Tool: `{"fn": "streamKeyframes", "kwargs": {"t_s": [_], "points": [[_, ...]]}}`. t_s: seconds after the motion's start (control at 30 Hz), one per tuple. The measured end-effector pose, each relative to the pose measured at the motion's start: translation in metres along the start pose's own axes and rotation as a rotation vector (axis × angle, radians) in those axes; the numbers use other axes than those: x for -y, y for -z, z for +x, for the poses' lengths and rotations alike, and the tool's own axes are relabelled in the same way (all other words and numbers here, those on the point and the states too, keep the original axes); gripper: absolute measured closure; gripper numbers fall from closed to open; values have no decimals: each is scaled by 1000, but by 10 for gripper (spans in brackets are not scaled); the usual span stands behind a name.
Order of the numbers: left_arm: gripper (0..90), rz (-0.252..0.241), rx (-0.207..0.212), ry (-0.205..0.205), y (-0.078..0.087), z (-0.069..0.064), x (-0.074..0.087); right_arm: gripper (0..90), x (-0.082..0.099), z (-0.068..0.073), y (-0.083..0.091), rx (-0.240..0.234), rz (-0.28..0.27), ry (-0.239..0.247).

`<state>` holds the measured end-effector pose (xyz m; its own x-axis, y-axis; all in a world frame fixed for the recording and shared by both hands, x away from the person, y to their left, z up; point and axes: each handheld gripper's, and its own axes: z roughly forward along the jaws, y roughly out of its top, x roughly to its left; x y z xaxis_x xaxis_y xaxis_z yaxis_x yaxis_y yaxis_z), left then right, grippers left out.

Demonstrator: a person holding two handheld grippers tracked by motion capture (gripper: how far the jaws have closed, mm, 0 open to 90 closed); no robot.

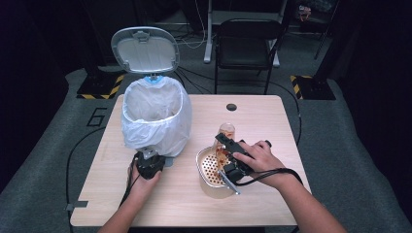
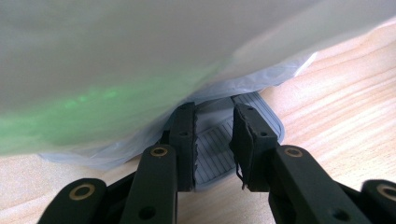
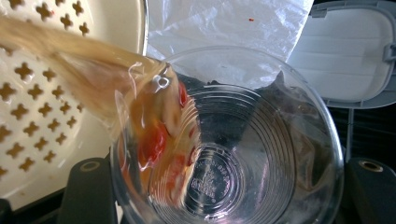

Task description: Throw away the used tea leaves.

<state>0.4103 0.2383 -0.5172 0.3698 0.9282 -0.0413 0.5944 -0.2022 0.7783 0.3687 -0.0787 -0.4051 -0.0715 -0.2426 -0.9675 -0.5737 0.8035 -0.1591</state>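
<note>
A pale wood-grain table [image 1: 272, 121] stands on grey carpet in a dark room. At left, the left gripper [image 1: 148, 162] presses its clenched jaws on the ribbed grey pedal [image 2: 212, 156] of a bag-lined bin [image 1: 155, 116]. Rightward, the right gripper [image 1: 232, 155] grasps a ridged clear plastic cup [image 3: 233, 154], tipped over a cream perforated strainer [image 1: 210, 167], with orange-red liquid streaming from it.

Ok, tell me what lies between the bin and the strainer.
In the high view, bare tabletop separates the bag-lined bin from the perforated strainer; nothing stands there. The tilted clear cup pours from above the strainer's far side.
</note>
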Motion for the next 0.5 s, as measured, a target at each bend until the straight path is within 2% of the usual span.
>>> {"fn": "streamKeyframes", "kwargs": {"t_s": [0.07,0.17,0.2,0.27,0.3,0.33,0.37,0.4,0.43,0.47,0.5], "points": [[703,1,5,-4,0,0,0,324,-1,0,1,12,13,45],[703,-12,5,28,-1,-2,1,324,-2,1,3,33,34,132],[703,-12,5,28,-1,-2,1,324,-2,1,3,33,34,132],[703,-15,0,34,-2,-2,1,324,-3,3,2,38,47,200],[703,-15,4,31,-1,-2,1,324,-3,7,2,51,58,249],[703,-15,4,31,-1,-2,1,324,-3,7,2,51,58,249],[703,-15,4,30,-1,-2,1,325,-4,8,2,19,65,305],[703,-15,4,30,-1,-2,1,325,-4,8,2,19,65,305],[703,-15,1,34,-2,-2,1,325,-5,12,2,17,63,346],[703,-15,1,34,-2,-2,1,325,-5,12,2,17,63,346],[703,-15,3,32,-1,-2,1,325,-4,16,2,56,77,360]]}}
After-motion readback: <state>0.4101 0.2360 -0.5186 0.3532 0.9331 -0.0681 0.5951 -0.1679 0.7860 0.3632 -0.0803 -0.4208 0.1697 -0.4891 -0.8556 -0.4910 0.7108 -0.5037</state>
